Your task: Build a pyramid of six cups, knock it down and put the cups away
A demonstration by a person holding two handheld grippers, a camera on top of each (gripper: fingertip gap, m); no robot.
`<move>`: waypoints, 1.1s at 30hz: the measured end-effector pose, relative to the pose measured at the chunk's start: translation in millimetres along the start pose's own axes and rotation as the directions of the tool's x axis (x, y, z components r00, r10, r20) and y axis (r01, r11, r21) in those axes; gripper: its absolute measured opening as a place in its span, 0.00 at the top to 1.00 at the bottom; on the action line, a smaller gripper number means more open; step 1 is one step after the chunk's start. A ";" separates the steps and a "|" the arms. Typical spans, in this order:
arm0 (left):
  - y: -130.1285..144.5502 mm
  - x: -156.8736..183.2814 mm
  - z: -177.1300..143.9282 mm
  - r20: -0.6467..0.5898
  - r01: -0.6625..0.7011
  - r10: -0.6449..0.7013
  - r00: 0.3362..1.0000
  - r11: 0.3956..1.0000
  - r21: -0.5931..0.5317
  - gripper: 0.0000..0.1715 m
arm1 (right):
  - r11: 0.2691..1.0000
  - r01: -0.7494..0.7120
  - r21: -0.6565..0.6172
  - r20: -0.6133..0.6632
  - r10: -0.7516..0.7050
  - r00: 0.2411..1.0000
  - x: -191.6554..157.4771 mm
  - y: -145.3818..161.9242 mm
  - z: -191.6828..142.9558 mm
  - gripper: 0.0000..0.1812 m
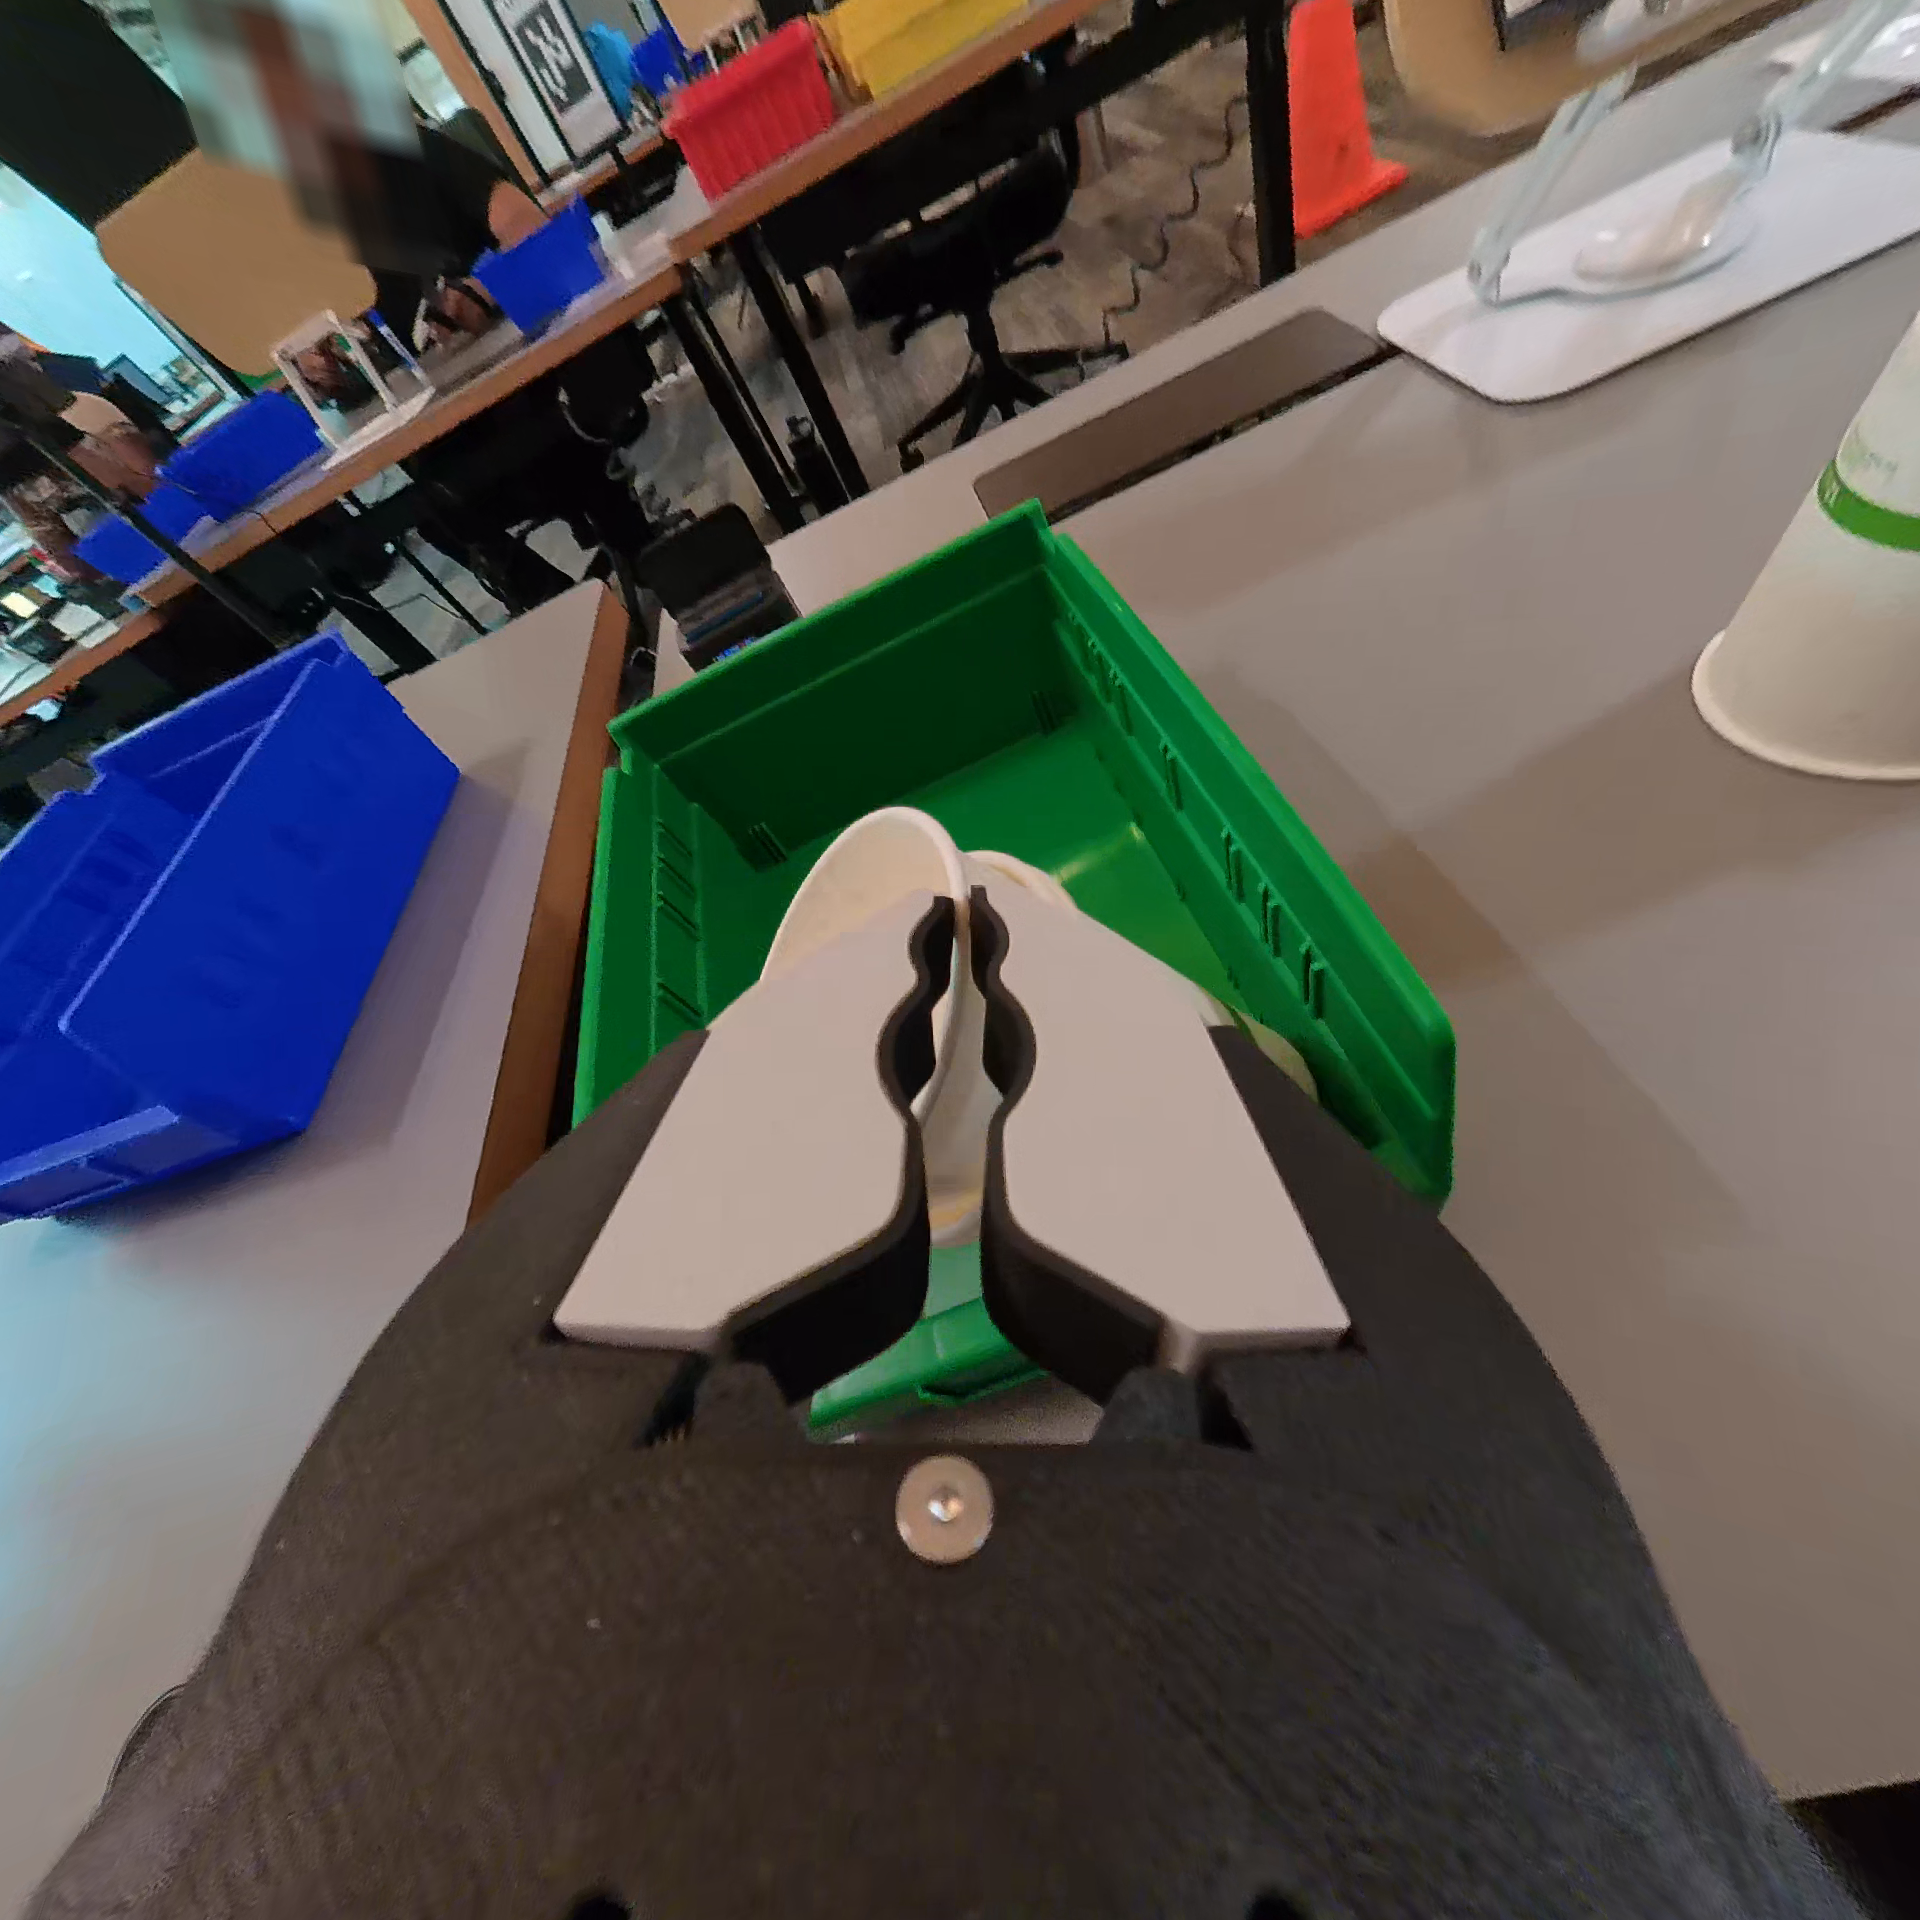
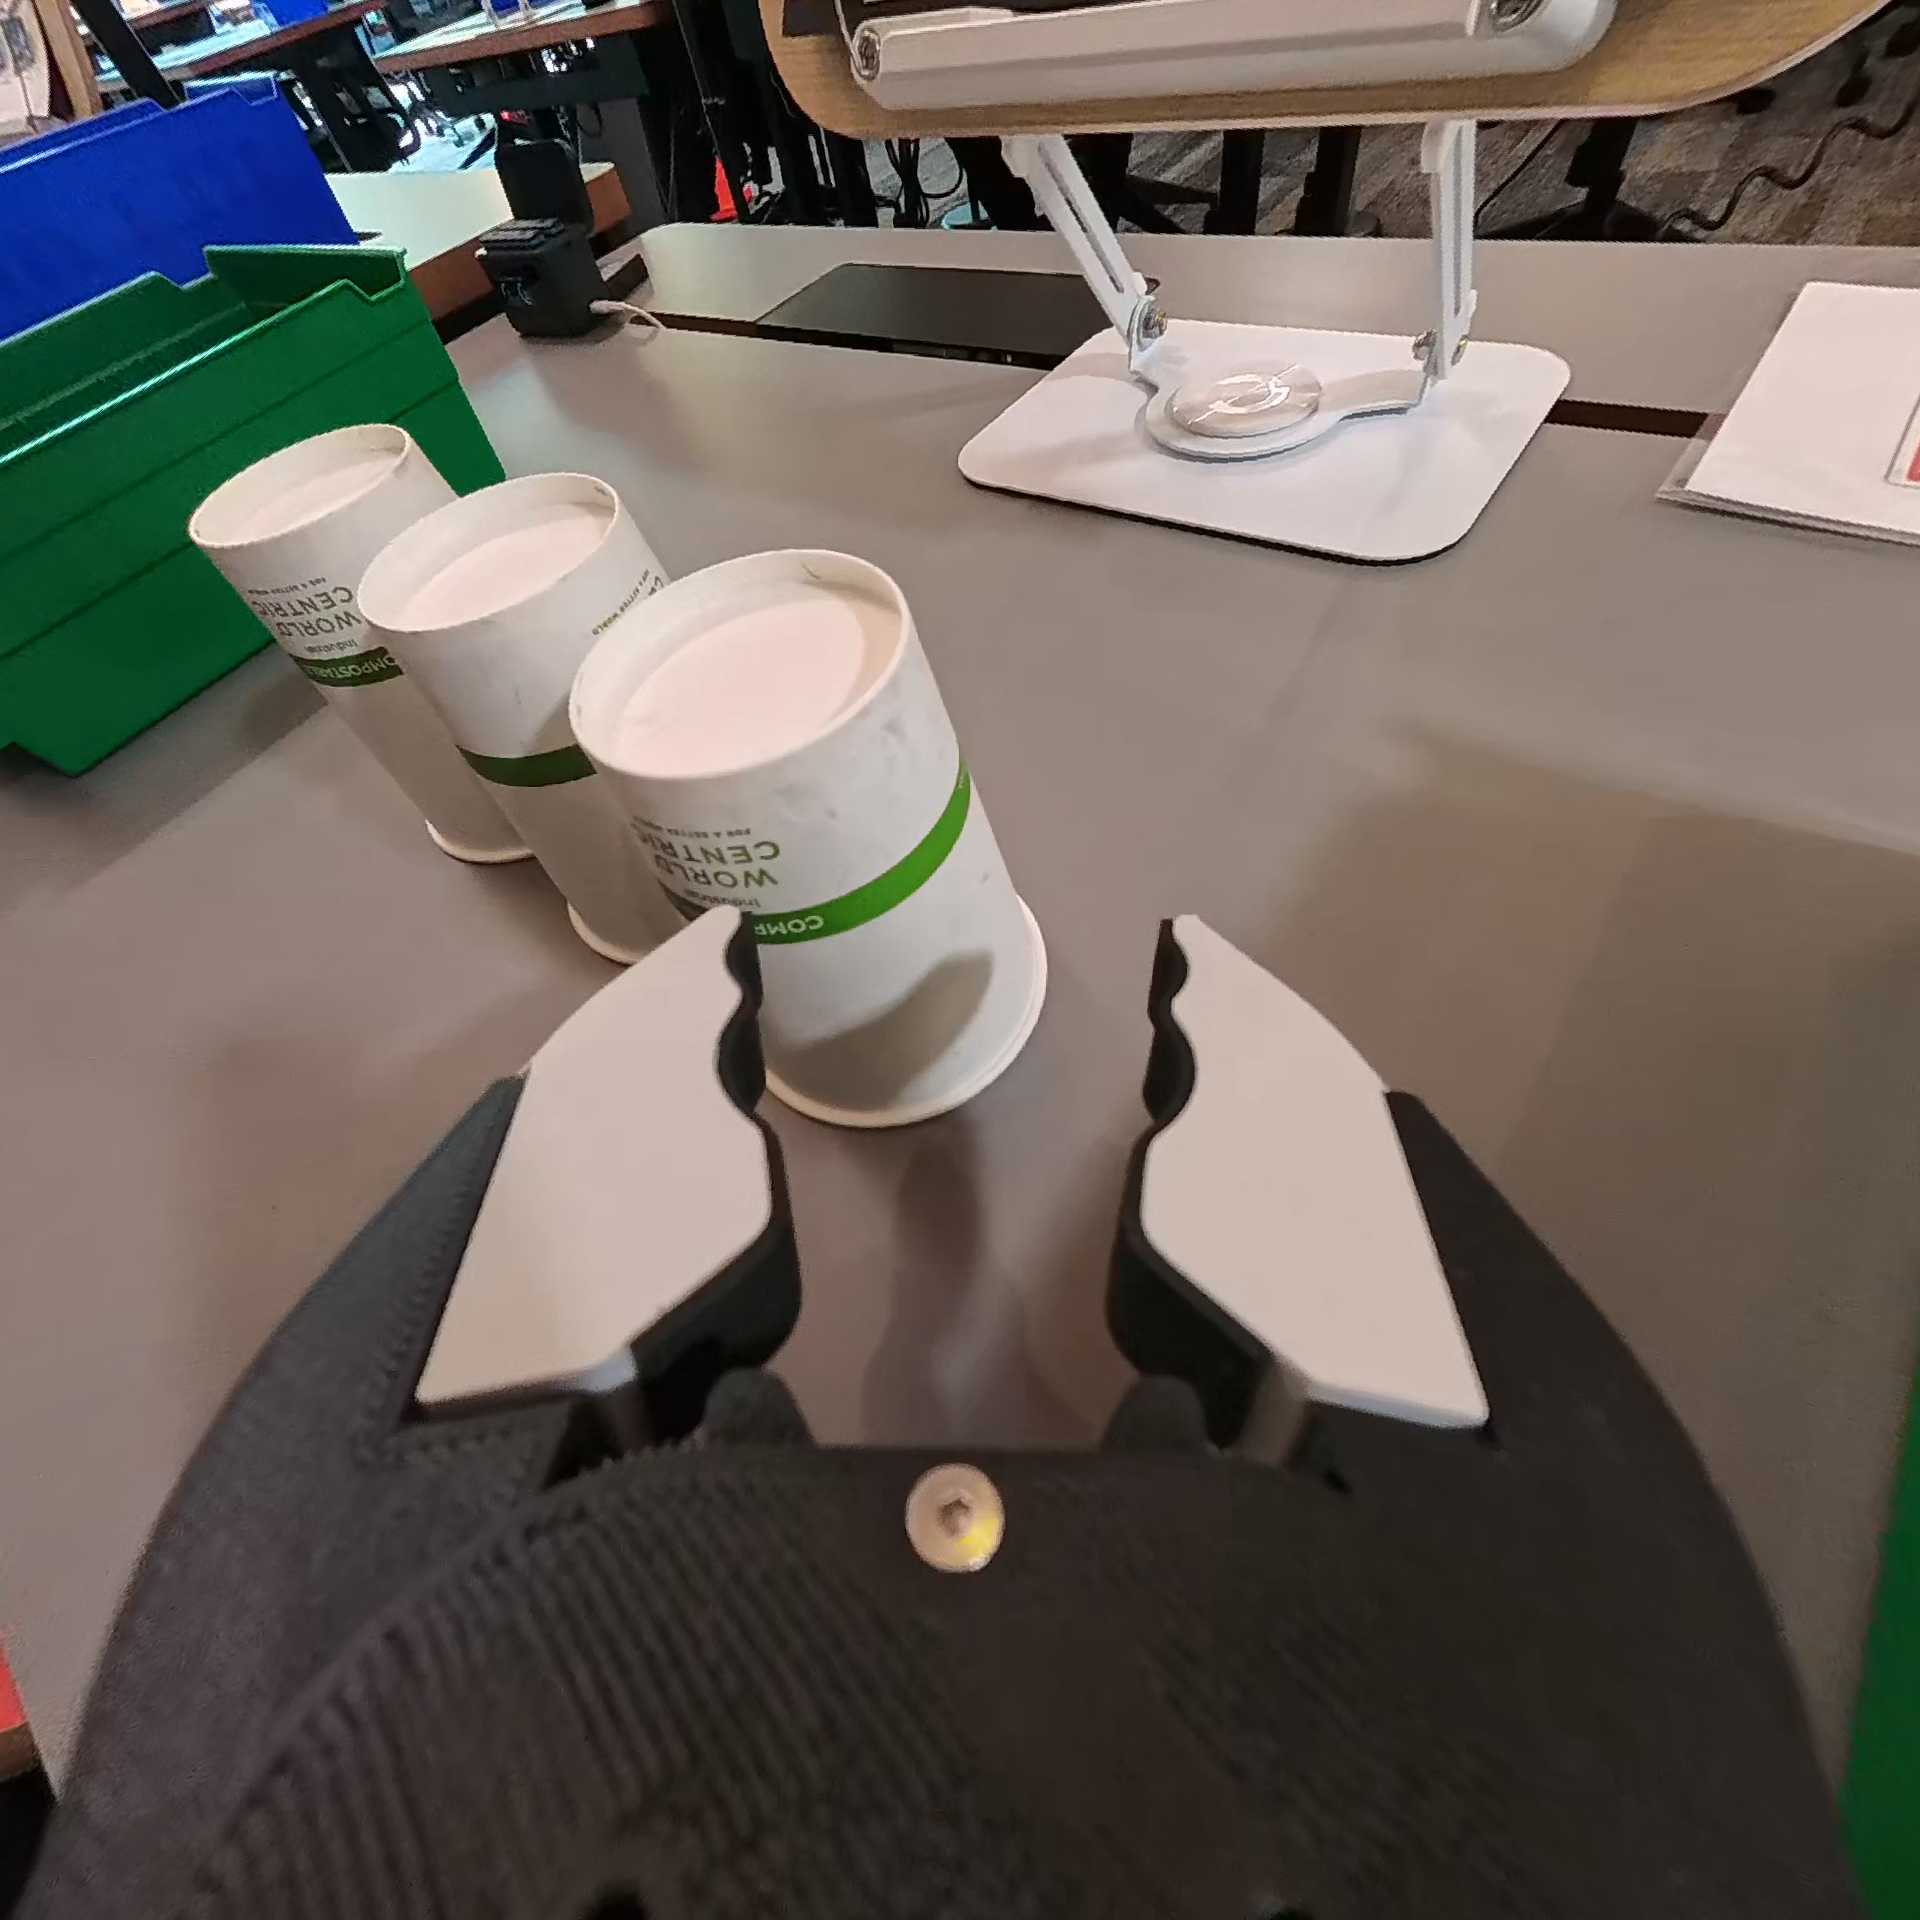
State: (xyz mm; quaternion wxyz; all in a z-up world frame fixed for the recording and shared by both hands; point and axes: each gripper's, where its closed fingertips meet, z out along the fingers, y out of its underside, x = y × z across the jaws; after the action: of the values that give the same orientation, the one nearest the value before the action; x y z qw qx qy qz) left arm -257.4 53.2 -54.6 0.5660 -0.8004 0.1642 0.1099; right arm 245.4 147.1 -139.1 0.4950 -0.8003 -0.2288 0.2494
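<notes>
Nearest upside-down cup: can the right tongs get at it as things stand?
Probably yes. The right tongs are open, and the nearest cup stands just ahead by the left finger, with bare table on its other side. Its neighbour cup crowds only the far side.

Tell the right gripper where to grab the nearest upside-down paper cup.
Grip the nearest cup across its side wall near the green band, coming in level from the front. It stands inverted, closed base up, and a second cup crowds its left, so a rim pinch isn't available.
</notes>
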 end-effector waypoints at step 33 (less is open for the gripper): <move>-216.3 151.0 -54.9 -0.550 0.623 -0.332 0.766 0.594 0.509 0.97 | 0.903 -0.344 0.257 0.550 0.156 0.820 -236.6 -53.2 -23.8 0.55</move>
State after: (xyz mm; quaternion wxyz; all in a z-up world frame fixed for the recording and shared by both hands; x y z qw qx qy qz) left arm -35.0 46.6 97.3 0.7746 -0.5609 0.0776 -0.2817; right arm 71.6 7.4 -40.9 0.5095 -0.6274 -0.1971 0.5548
